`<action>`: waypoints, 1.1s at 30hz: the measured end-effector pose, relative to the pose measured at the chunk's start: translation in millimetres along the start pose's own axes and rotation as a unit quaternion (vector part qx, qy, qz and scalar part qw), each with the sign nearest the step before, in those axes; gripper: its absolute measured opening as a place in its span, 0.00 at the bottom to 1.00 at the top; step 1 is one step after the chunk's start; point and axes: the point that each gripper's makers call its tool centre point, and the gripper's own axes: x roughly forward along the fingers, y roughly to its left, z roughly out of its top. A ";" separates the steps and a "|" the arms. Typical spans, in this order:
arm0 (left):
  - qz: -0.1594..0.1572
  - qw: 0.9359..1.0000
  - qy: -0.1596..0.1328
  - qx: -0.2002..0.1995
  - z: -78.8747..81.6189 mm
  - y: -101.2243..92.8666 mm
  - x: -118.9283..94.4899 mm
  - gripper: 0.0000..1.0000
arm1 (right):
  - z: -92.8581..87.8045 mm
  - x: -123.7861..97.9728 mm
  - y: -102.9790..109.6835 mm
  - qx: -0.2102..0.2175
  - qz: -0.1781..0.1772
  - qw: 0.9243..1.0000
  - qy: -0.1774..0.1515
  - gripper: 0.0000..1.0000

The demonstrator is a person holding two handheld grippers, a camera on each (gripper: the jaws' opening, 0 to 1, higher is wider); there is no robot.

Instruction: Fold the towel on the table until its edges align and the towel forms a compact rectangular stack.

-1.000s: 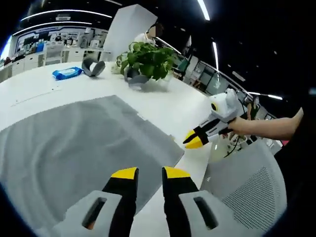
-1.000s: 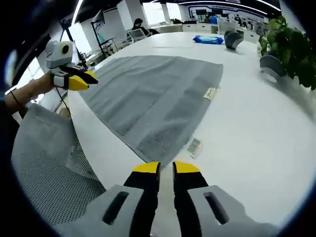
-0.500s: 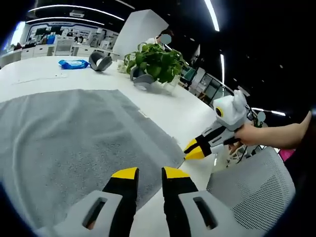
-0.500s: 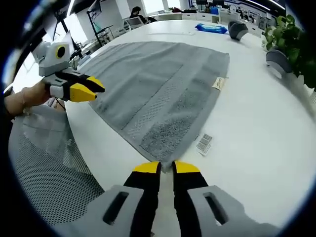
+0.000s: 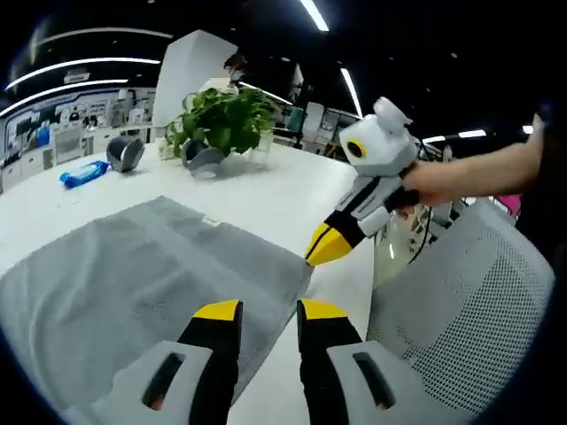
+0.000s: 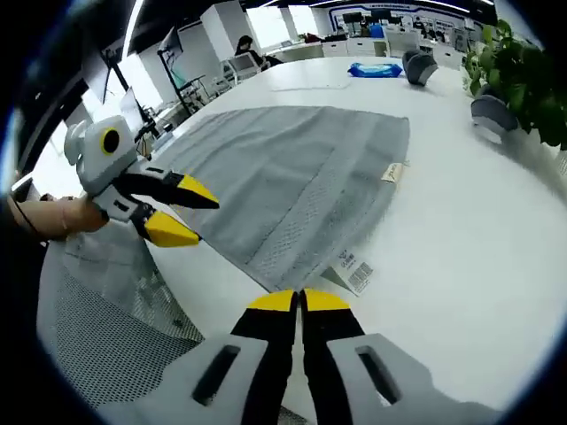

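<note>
One grey towel (image 6: 292, 173) lies spread flat on the white table (image 6: 461, 221), bearing two tags at its near corner. Left gripper (image 5: 270, 312): jaws parted, empty, above the towel's near edge. Right gripper (image 6: 299, 302): jaws together, at the corner; whether it pinches cloth cannot be told.

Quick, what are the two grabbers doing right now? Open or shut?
Left gripper: open, holding nothing, above the flat grey terry towel.
Right gripper: shut at the towel's near corner; a grip on it cannot be told.
</note>
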 end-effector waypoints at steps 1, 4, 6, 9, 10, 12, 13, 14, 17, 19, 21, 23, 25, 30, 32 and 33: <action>0.002 1.000 -0.003 0.017 2.2 -0.9 1.0 0.25 | 3.9 -0.6 4.2 0.006 0.007 1.000 -0.008 0.00; 0.013 0.999 -0.013 0.044 8.9 -3.5 2.2 0.25 | 15.4 -1.5 15.0 0.015 0.020 0.999 -0.020 0.00; 0.020 0.998 -0.018 0.057 12.1 -2.3 1.7 0.25 | 26.1 -1.0 26.4 0.028 0.037 0.998 -0.036 0.00; 0.028 0.996 -0.022 0.087 16.1 -1.0 1.1 0.24 | 39.9 -1.0 39.3 0.042 0.056 0.996 -0.052 0.00; 0.029 0.996 -0.024 0.087 17.0 -1.0 1.1 0.24 | 43.0 -0.1 41.8 0.047 0.060 0.996 -0.054 0.00; 0.028 0.996 -0.028 0.084 18.8 -0.5 1.2 0.23 | 50.2 1.7 48.5 0.060 0.075 0.993 -0.063 0.00; 0.029 0.996 -0.029 0.083 19.4 0.1 1.2 0.23 | 52.1 2.2 50.6 0.063 0.080 0.993 -0.066 0.00; 0.033 0.995 -0.032 0.085 20.9 1.2 0.5 0.23 | 54.0 3.0 52.3 0.067 0.083 0.992 -0.067 0.00; 0.049 0.993 -0.039 0.102 26.4 6.9 -3.0 0.22 | 58.8 5.0 56.9 0.078 0.091 0.990 -0.072 0.00; 0.065 0.991 -0.043 0.112 29.6 12.8 -5.8 0.22 | 60.6 6.6 59.5 0.086 0.095 0.989 -0.073 0.00; 0.073 0.989 -0.046 0.123 32.4 15.9 -7.6 0.21 | 62.2 7.9 63.2 0.093 0.104 0.988 -0.073 0.00; 0.072 0.988 -0.045 0.132 32.7 16.1 -8.3 0.19 | 64.3 9.0 67.4 0.100 0.112 0.986 -0.074 0.00; 0.064 0.984 -0.044 0.160 32.7 13.0 -7.6 0.13 | 67.2 10.0 68.5 0.108 0.116 0.985 -0.075 0.00; 0.071 0.978 -0.033 0.191 32.8 10.8 -7.6 0.08 | 68.5 10.4 67.9 0.124 0.126 0.982 -0.073 0.00; 0.069 0.979 -0.033 0.187 34.8 11.0 -8.9 0.07 | 69.8 6.8 70.0 0.144 0.149 0.975 -0.083 0.00; 0.070 0.980 -0.033 0.185 35.9 11.4 -9.8 0.06 | 70.1 4.9 65.7 0.157 0.150 0.972 -0.088 0.01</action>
